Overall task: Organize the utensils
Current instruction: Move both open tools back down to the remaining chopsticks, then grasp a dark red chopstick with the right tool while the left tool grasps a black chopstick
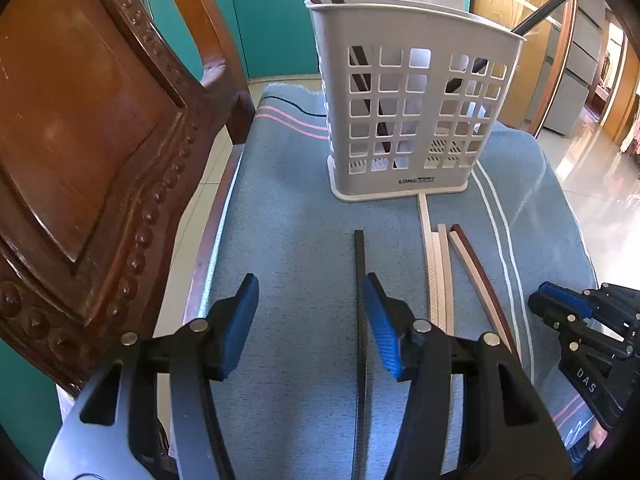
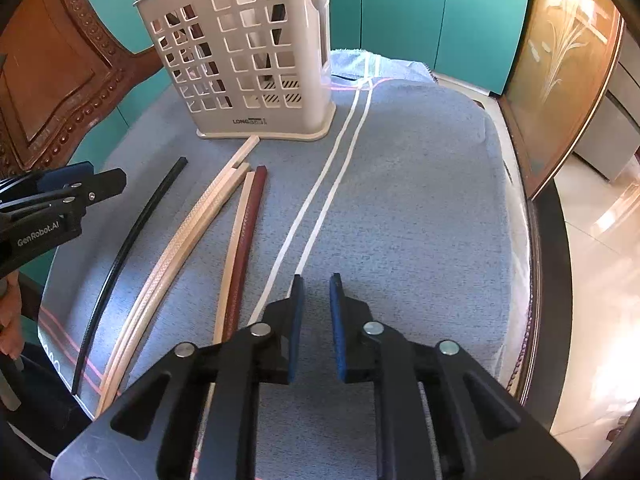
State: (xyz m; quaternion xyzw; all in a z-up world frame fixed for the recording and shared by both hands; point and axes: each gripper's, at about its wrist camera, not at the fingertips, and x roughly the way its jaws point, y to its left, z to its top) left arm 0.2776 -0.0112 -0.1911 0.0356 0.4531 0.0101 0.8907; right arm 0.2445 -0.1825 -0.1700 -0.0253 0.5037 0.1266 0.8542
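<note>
A grey slotted utensil holder [image 1: 412, 100] stands on the blue towel; it also shows in the right wrist view [image 2: 248, 56]. Dark and red sticks stand inside it. Loose chopsticks lie in front: a black one [image 1: 360, 280] [image 2: 132, 232], several beige ones [image 1: 438, 276] [image 2: 192, 232] and a dark red one [image 1: 486, 280] [image 2: 248, 232]. My left gripper [image 1: 310, 300] is open and empty, the black chopstick just inside its right finger. My right gripper [image 2: 316, 300] is narrowly open and empty, right of the chopsticks; it shows in the left view [image 1: 560, 304].
A carved wooden chair back [image 1: 92, 152] rises at the left, close to the table edge. Teal cabinets [image 2: 420, 12] stand behind. The towel [image 2: 420, 184] with white stripes covers the table; its rounded edge drops to the tiled floor [image 2: 600, 280] at the right.
</note>
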